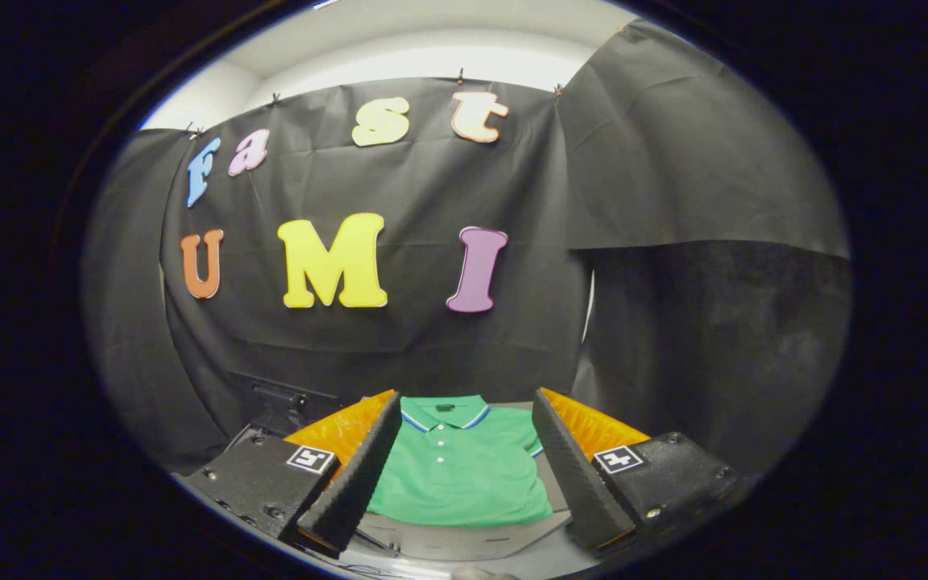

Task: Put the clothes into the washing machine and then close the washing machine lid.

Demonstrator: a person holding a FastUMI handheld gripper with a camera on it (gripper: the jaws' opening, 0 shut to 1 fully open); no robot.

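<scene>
Gripper (464, 451) fingers spread wide, holding nothing; folded polo (460, 471) lies ahead between them; the surface beneath is unclear; a shallow pinch might catch one layer and unfold it.

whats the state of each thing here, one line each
tool: open, fingers spread wide, holding nothing
green polo shirt: lying flat ahead between the fingers, collar on the far side, buttoned, not yet picked up
grey surface under the shirt: bears the shirt; cannot tell if it is the washing machine's lid
black cloth wall: hanging behind the shirt, creased
</scene>
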